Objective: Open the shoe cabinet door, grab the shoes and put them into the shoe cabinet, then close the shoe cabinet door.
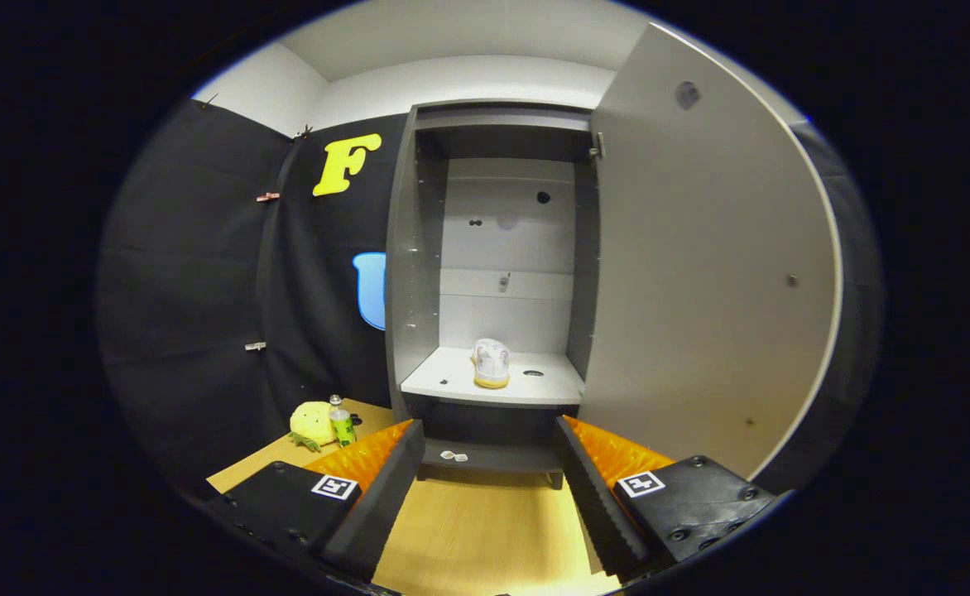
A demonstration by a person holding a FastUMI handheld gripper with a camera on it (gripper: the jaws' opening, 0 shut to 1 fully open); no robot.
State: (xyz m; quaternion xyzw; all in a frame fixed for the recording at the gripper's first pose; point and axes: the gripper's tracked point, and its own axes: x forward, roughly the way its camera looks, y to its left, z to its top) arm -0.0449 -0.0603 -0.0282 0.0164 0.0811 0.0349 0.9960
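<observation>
Two-finger gripper (485,497) spread wide and empty over pale wooden floor (485,530), grey shoe cabinet (409,273) beyond, tall door (700,265) swung open, white yellow-soled shoe (492,362) on its shelf (452,382).

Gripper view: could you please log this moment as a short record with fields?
cabinet door: swung open, hinged on the right
shoe: one pale shoe standing on the cabinet shelf
gripper: fingers open, nothing between them, shoe well beyond them
floor items: plush toy and bottle left of the cabinet
task left: door not yet closed
</observation>
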